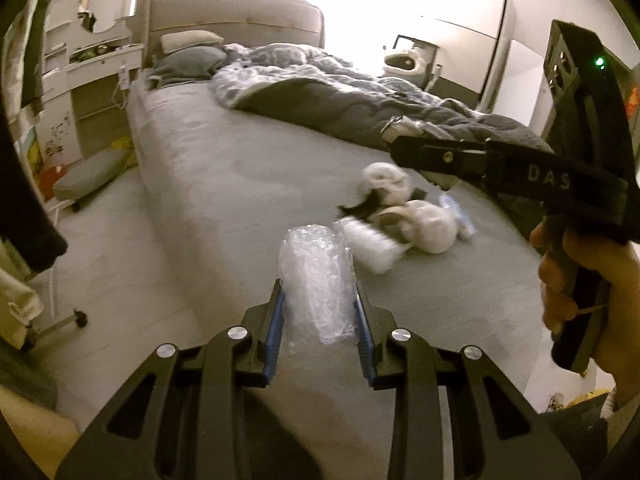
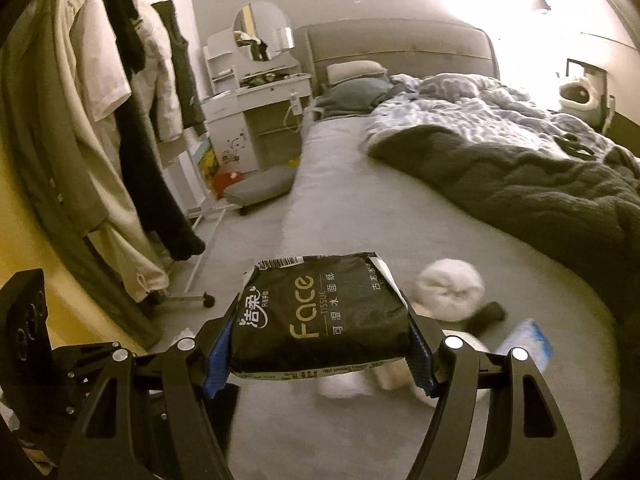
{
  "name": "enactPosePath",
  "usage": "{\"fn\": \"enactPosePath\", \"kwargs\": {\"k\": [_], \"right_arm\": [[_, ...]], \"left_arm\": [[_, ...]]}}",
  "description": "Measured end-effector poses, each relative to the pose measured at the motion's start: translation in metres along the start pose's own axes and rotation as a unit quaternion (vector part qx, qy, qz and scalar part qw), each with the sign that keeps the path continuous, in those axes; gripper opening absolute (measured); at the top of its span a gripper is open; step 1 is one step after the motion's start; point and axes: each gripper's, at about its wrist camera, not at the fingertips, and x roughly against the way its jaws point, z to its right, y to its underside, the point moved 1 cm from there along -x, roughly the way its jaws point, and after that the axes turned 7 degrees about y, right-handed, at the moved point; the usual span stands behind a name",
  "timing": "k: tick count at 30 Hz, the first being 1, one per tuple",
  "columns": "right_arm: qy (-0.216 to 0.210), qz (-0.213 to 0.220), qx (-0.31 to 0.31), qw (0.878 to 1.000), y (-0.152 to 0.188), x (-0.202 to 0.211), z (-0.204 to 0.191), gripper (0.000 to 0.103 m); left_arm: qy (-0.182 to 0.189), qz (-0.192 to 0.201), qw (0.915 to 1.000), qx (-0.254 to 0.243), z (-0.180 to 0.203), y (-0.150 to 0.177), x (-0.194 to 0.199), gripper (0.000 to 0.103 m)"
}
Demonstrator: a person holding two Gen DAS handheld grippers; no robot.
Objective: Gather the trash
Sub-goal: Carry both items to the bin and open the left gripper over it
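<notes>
Both tongs are loaded, so the collecting looks partly done, though no bin or bag shows anywhere in either view. The left tongs (image 1: pixel 320 308) are clamped on a crumpled wad of clear plastic wrap (image 1: pixel 316 280), which sits low in the centre of the left view and sticks up past the blue pads (image 1: pixel 276 332). The right tongs (image 2: pixel 320 344) squeeze a black tissue pack (image 2: pixel 320 312) by its 2 ends, lower centre of the right view, held above the bed (image 2: pixel 340 184).

More remains on the grey sheet: a cluster of white crumpled tissues (image 1: pixel 428 228), a dark scrap (image 1: pixel 366 204) and a blue-and-white wrapper (image 2: pixel 528 340), lying just beyond the plastic wrap, right of centre in the left view. I judge these cannot be picked up until the 2 held pieces are dropped somewhere.
</notes>
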Motion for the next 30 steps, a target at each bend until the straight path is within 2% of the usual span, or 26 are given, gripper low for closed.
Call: {"fn": "enactPosePath", "kwargs": {"k": [9,17,27,30], "right_arm": [[-0.025,-0.029,0.011,0.999,0.000,-0.029,-0.055,0.072],[-0.054,-0.069,0.010,0.996,0.013,-0.049,-0.102,0.072],[-0.074,-0.114,0.019,0.990,0.034,-0.076,-0.145,0.072],[-0.074,-0.130,0.027,0.988,0.041,-0.084,-0.158,0.072]], "left_arm": [[-0.065,-0.048,0.9959,0.041,-0.071,0.035,0.005,0.035],[-0.099,-0.107,0.9874,0.061,-0.112,0.078,-0.001,0.035],[-0.096,-0.178,0.9738,0.103,-0.147,0.125,-0.013,0.035],[-0.089,-0.206,0.9665,0.124,-0.156,0.140,-0.019,0.035]]}}
